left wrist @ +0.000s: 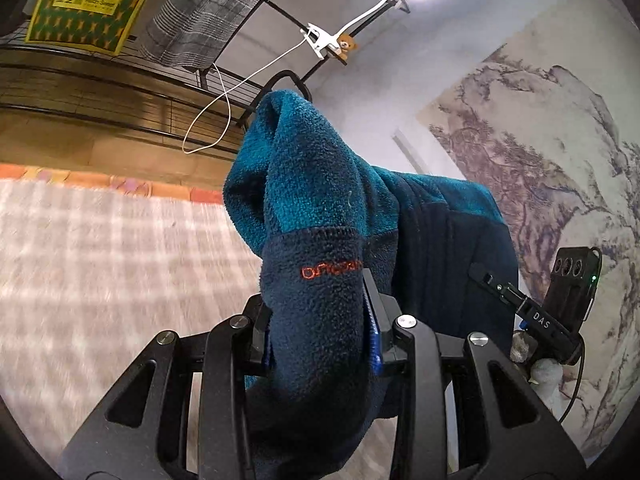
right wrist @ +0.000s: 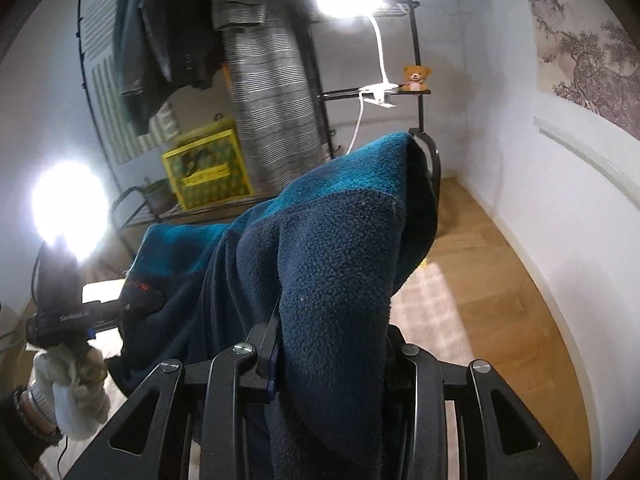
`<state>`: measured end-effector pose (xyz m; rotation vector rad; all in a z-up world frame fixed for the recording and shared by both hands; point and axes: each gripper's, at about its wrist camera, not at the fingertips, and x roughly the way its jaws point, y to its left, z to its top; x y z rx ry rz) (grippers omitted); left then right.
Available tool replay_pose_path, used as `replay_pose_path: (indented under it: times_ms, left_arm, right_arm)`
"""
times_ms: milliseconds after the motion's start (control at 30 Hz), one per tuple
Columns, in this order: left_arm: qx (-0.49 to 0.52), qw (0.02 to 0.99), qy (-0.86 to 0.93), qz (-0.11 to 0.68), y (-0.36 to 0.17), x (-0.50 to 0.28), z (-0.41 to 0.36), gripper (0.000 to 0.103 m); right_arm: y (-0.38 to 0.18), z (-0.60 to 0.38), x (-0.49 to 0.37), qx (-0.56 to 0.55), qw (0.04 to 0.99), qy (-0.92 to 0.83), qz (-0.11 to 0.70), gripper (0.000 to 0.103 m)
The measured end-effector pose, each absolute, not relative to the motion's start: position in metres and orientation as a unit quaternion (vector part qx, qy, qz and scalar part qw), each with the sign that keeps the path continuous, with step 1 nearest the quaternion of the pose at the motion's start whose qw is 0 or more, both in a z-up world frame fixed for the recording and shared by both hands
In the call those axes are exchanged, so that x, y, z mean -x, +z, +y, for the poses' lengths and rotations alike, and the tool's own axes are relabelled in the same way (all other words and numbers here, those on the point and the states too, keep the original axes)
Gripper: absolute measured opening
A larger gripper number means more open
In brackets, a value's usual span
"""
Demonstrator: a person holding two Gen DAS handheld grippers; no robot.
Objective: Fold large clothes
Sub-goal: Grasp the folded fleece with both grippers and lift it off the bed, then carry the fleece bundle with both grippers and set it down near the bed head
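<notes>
Left gripper (left wrist: pixel 316 320) clenched on navy cuff of fleece jacket (left wrist: pixel 320 208); right gripper (right wrist: pixel 332 356) grips other thick fold. Jacket hangs lifted between 2 tools, above checked blanket (left wrist: pixel 100 248). Step: probably carrying for spreading. Next: lay flat, no twist.

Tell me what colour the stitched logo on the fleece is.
Orange-red, on the fleece's navy band; the logo shows best in the left wrist view.

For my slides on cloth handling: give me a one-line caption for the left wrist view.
Left hand-held gripper clamps the navy cuff of a teal fleece jacket, lifted above a checked mat.
</notes>
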<state>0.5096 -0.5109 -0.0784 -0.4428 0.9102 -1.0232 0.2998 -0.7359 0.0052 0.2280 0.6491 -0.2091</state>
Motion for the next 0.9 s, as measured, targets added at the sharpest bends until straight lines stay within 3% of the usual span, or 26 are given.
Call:
replay_pose_path:
  times_ms: [367,400,467,533,700,900]
  left_arm:
    - [0.218,0.758,-0.417,0.453,-0.164,-0.563,-0.541,0.033]
    - [0.225,0.754,-0.410,0.462,-0.172,-0.569,-0.540,0.034]
    - [0.248,0.744,-0.400,0.475,-0.186,-0.581,-0.537,0.039]
    - [0.254,0.745,-0.396,0.472,-0.189,-0.585,-0.536,0.046]
    - [0.250,0.762,-0.371,0.469,-0.189,-0.585,-0.531,0.059]
    - [0.230,0.783,-0.354,0.457,-0.170,-0.573,-0.519,0.059]
  right_arm:
    - [-0.076,-0.759,-0.384,-0.050,0.921,-0.146,0.359,0.035]
    - [-0.086,-0.761,-0.390,-0.032,0.915,-0.164,0.367,0.038]
    - [-0.105,-0.771,-0.405,0.014,0.889,-0.232,0.394,0.061]
    - [-0.123,-0.781,-0.415,0.048,0.854,-0.298,0.424,0.073]
    - [-0.127,-0.800,-0.404,0.009,0.856,-0.304,0.418,0.080]
    - [-0.104,-0.812,-0.369,-0.065,0.880,-0.289,0.371,0.078]
